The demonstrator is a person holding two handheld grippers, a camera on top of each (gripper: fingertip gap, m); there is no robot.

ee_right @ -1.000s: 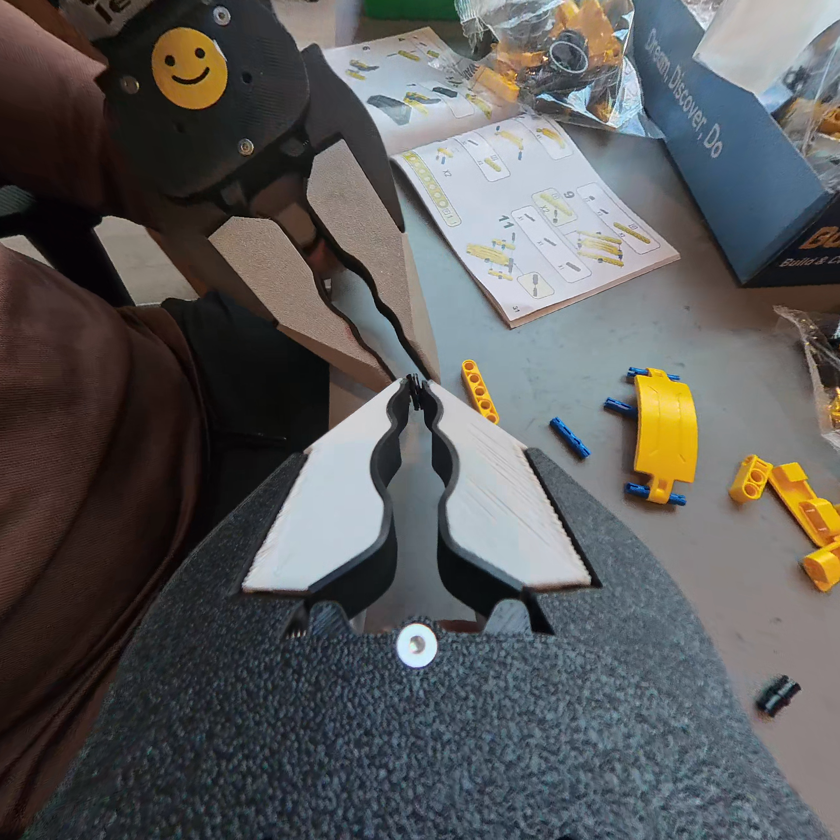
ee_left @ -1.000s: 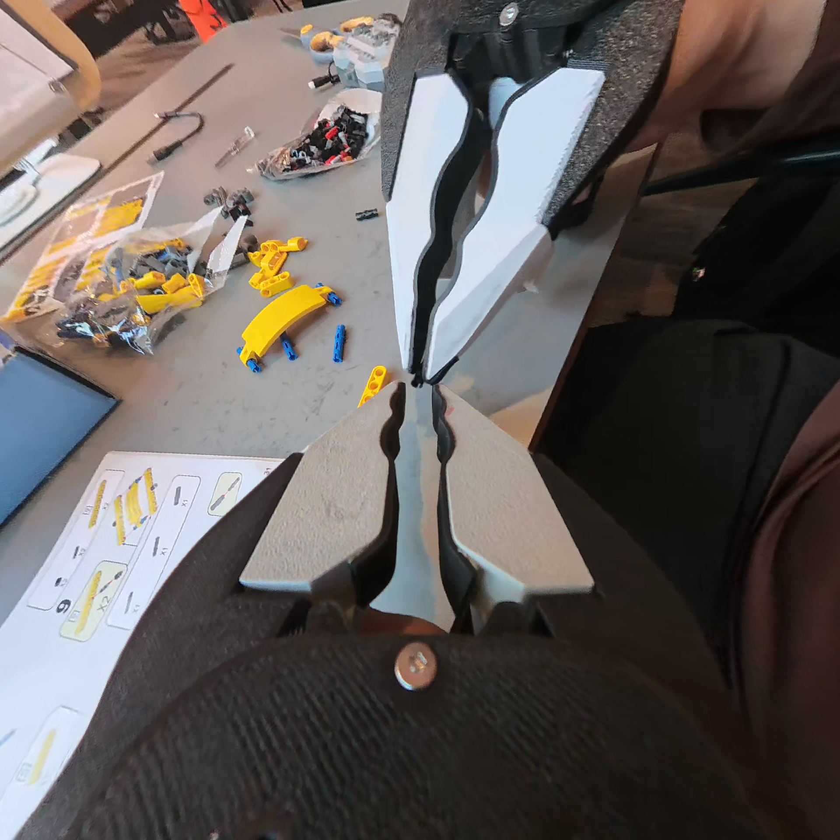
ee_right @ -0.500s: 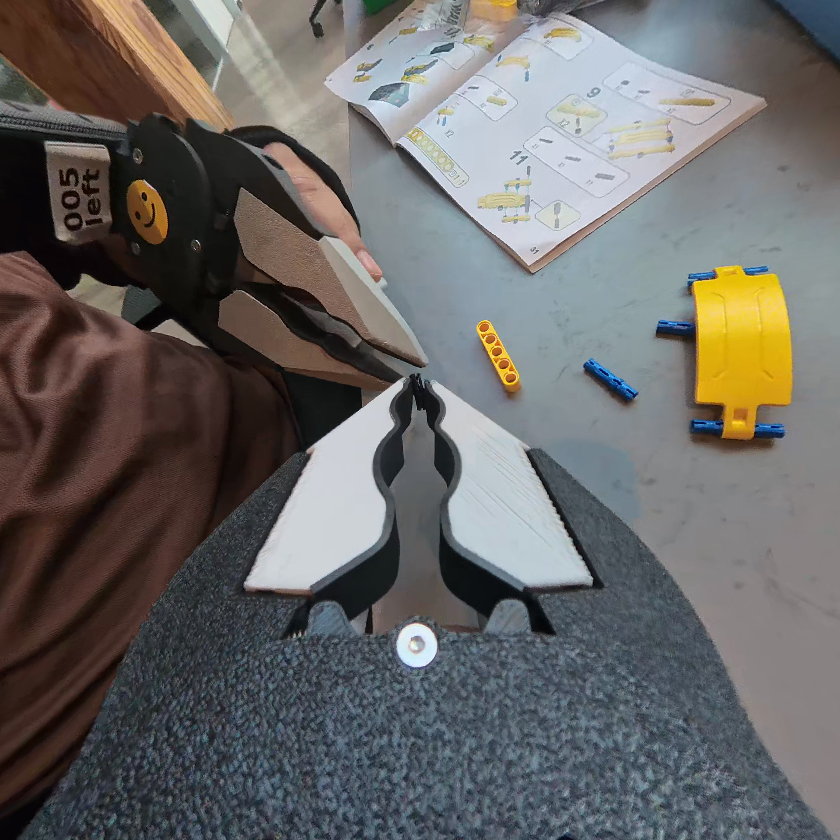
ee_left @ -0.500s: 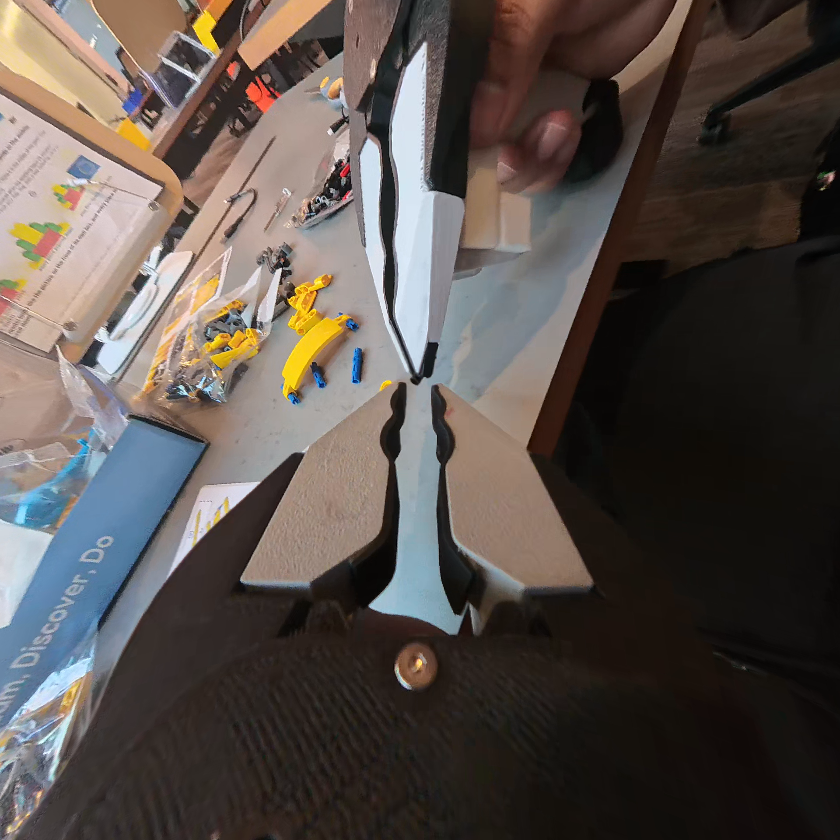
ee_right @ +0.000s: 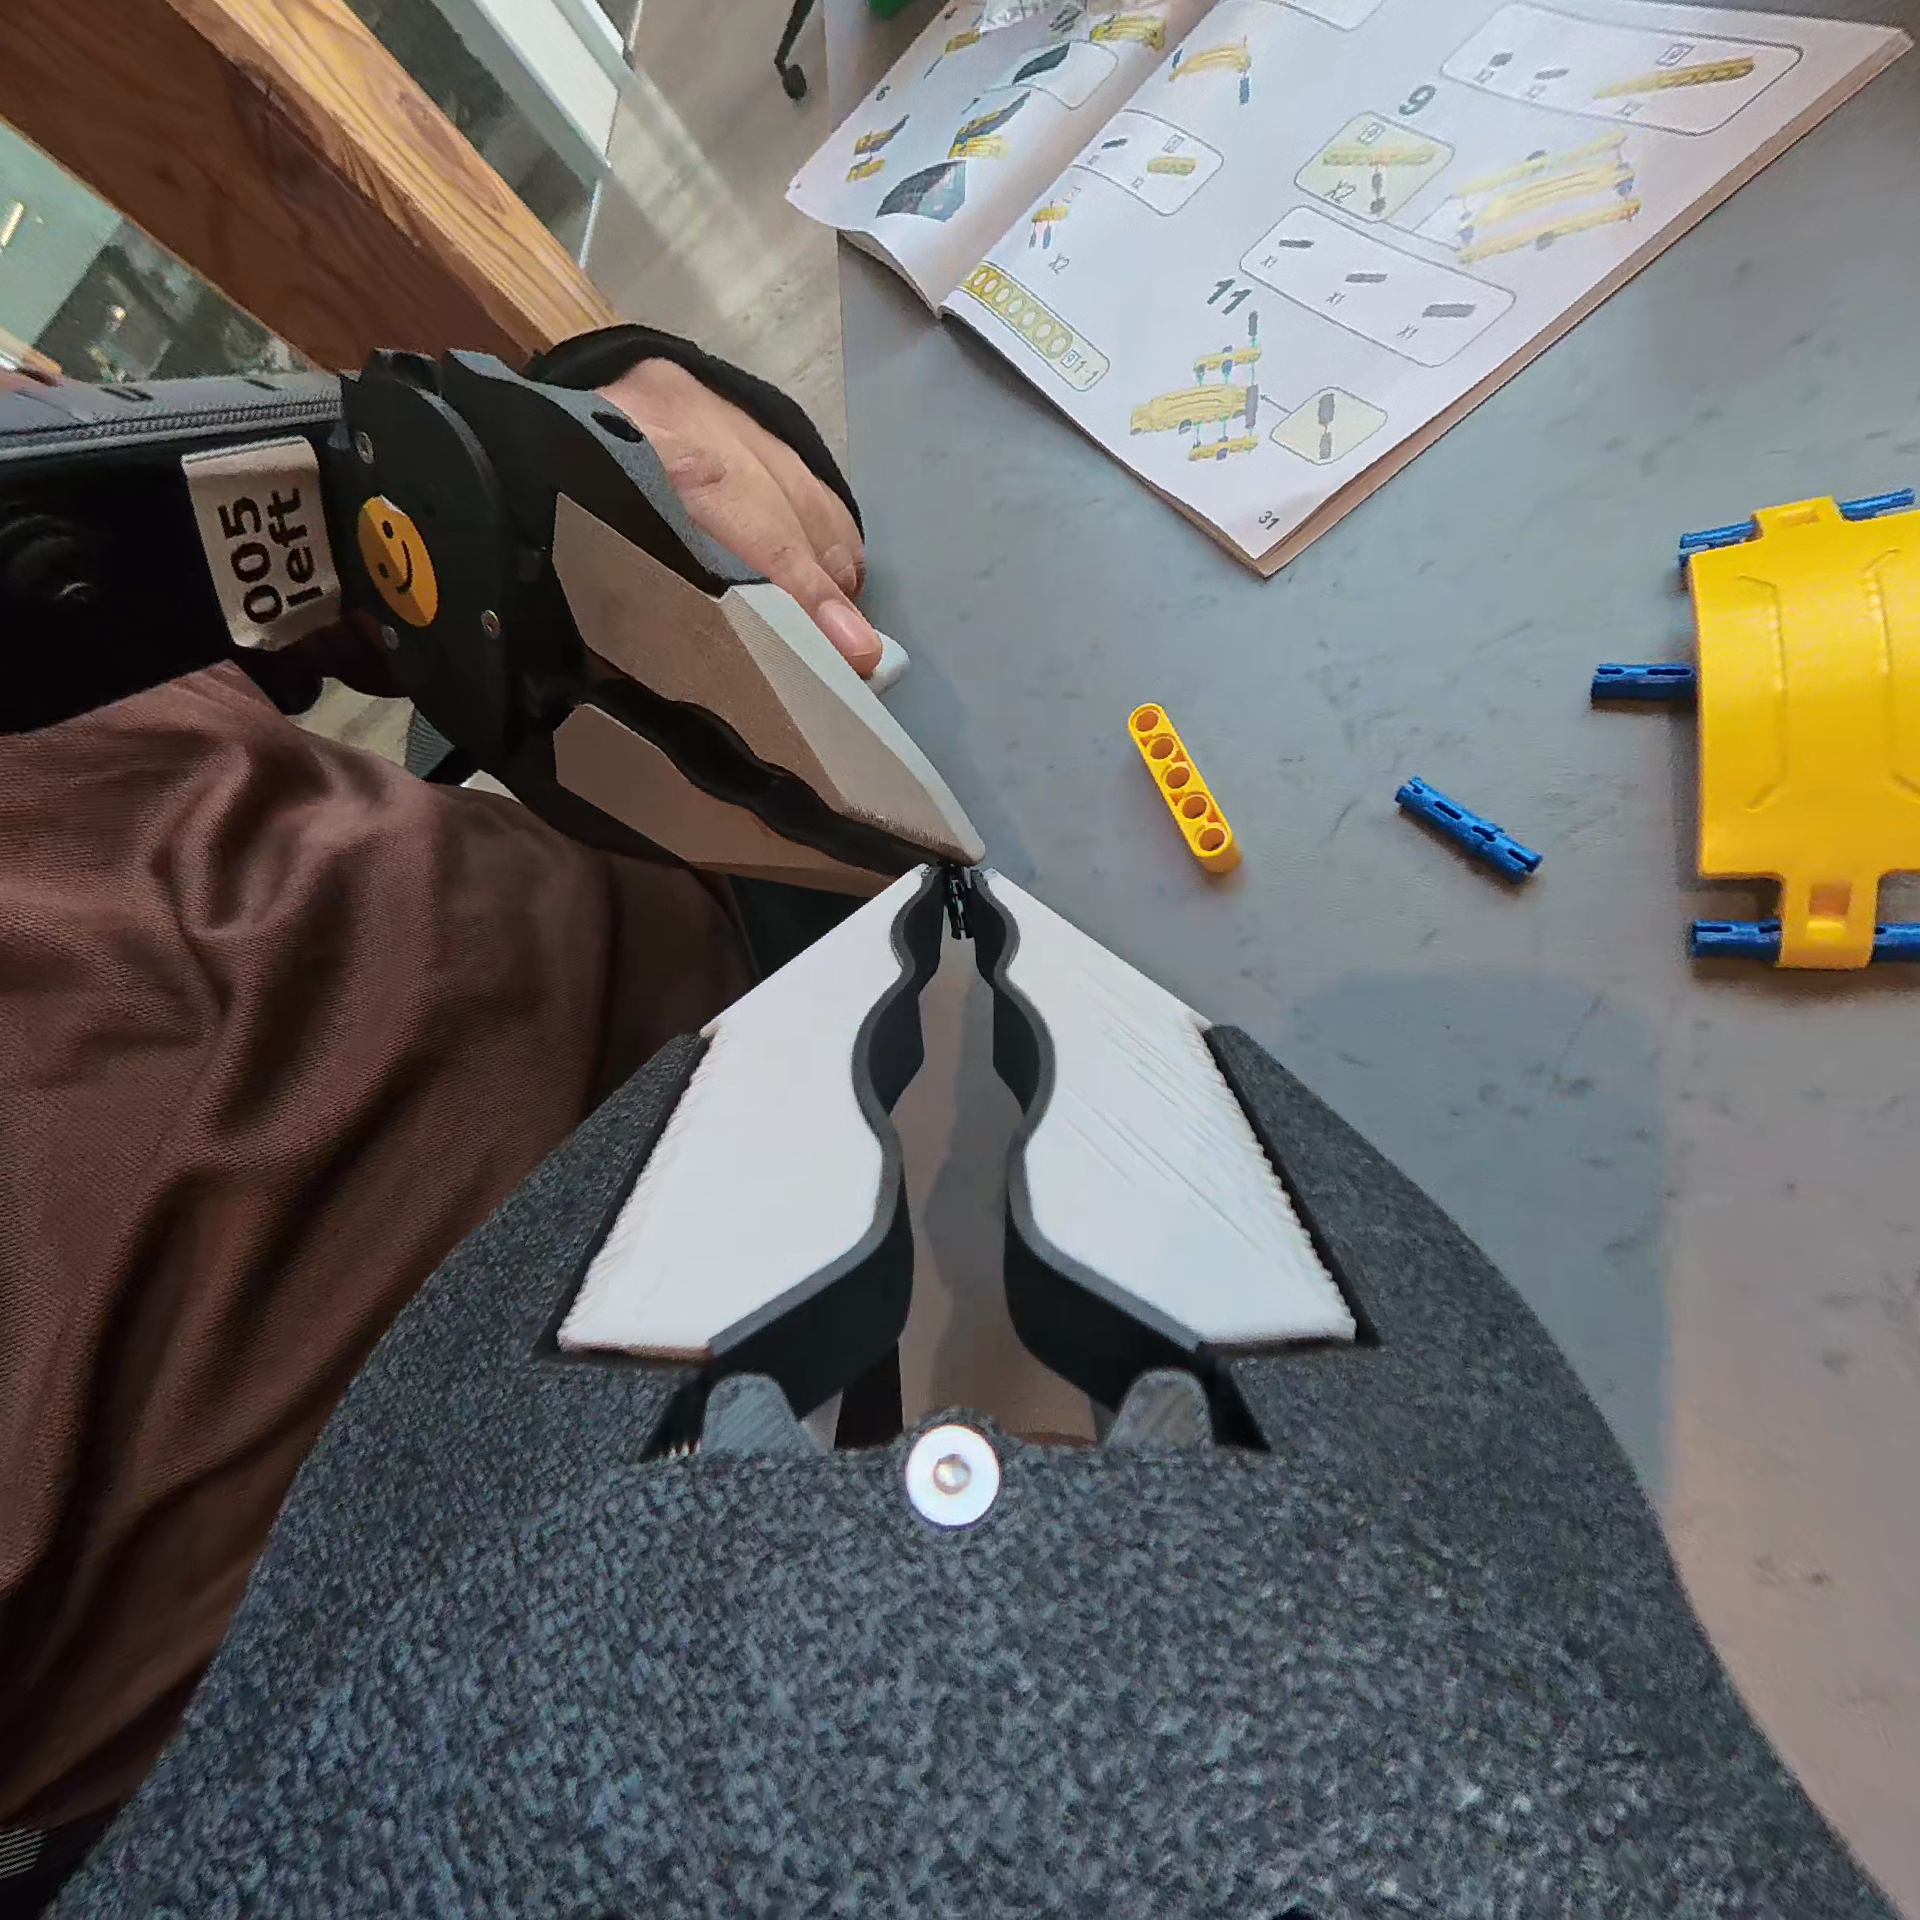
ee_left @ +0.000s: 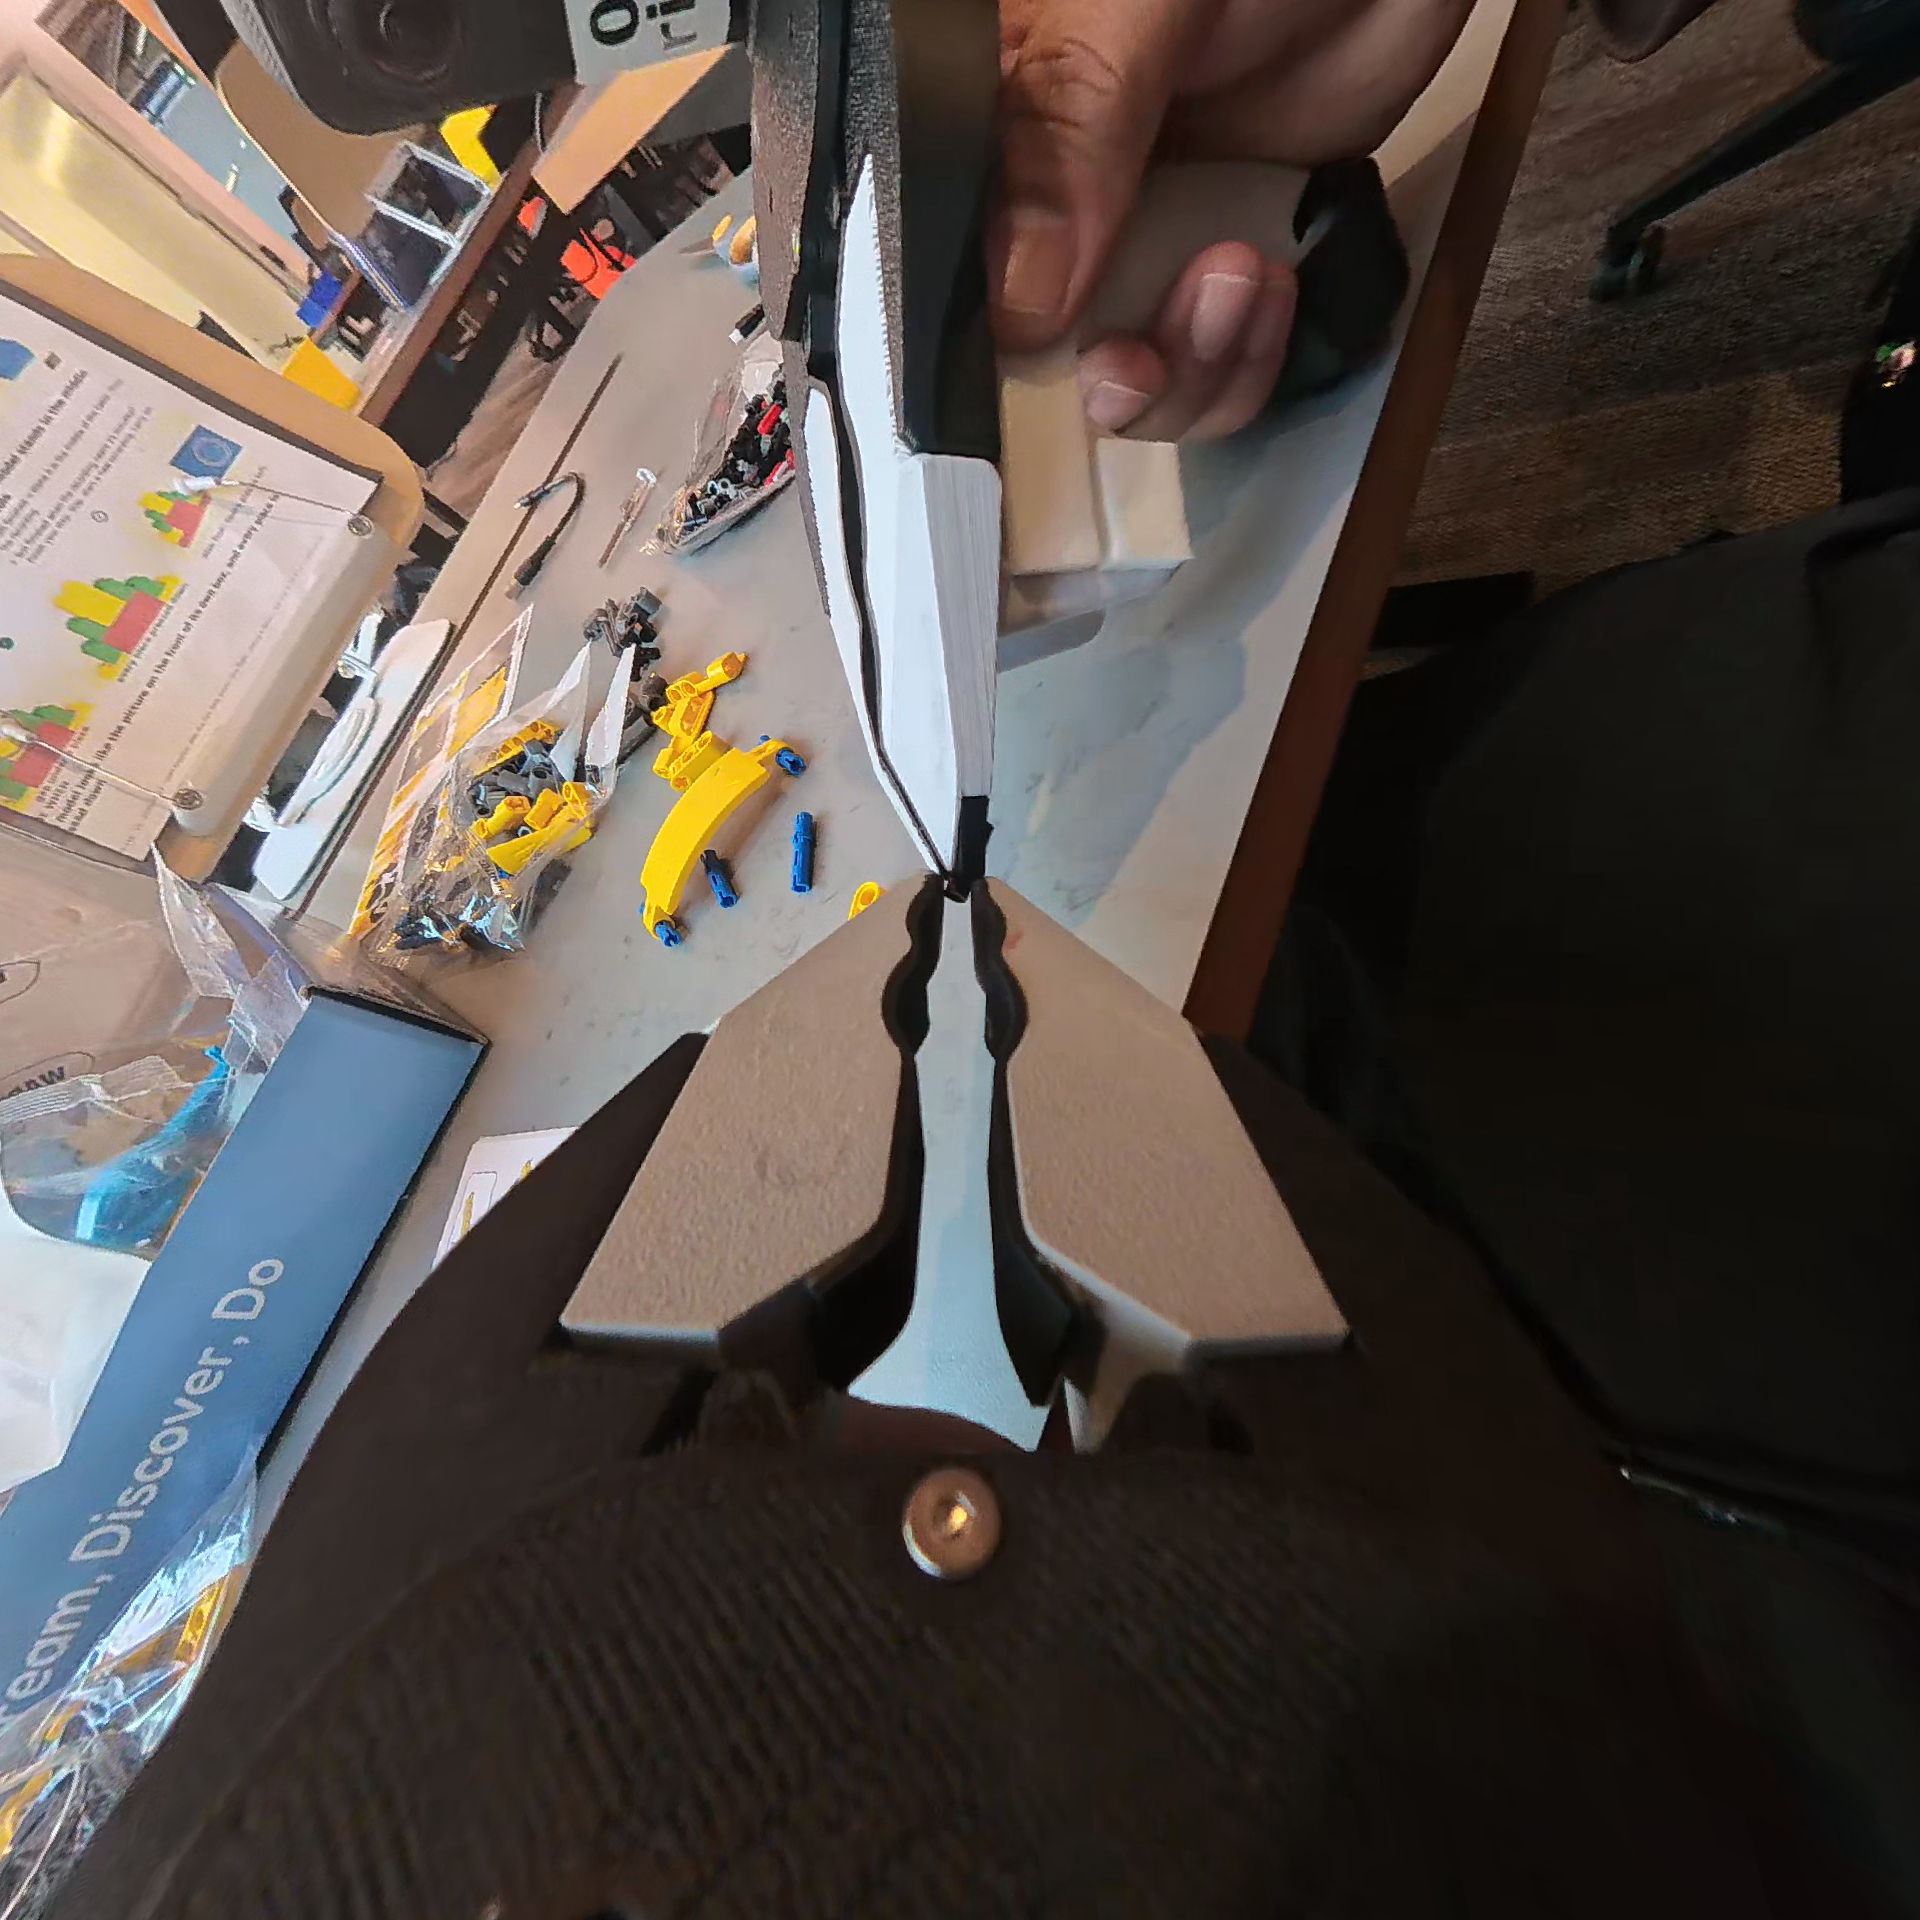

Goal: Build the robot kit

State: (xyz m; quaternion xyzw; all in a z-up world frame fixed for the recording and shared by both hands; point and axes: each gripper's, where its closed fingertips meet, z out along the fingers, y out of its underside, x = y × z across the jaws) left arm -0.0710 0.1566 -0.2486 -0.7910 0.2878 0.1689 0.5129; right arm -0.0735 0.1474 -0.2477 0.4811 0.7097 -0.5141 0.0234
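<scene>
Where the two grippers meet tip to tip above the near edge of the grey table (ee_right: 1351,1039), we see a small black pin (ee_right: 954,914) pinched between the white fingers of the right gripper (ee_right: 954,902). Our left gripper (ee_left: 954,891) has its grey fingers drawn nearly together at the tips, right at the end of that same pin; whether they actually clamp it we cannot tell, since the piece is tiny and dark.

A hand (ee_right: 748,499) wraps the left gripper's handle, and another hand (ee_left: 1132,208) holds the right one.

On the table, near the tips, lies a short yellow beam (ee_right: 1184,784) with a row of holes. Just beyond it a loose blue pin (ee_right: 1465,829) rests apart from a curved yellow panel (ee_right: 1808,717) with blue pins plugged into its sides. An open instruction booklet (ee_right: 1351,239) lies farther back. From the left wrist view we also make out a clear bag of mixed parts (ee_left: 499,821) and a blue box (ee_left: 260,1288).
</scene>
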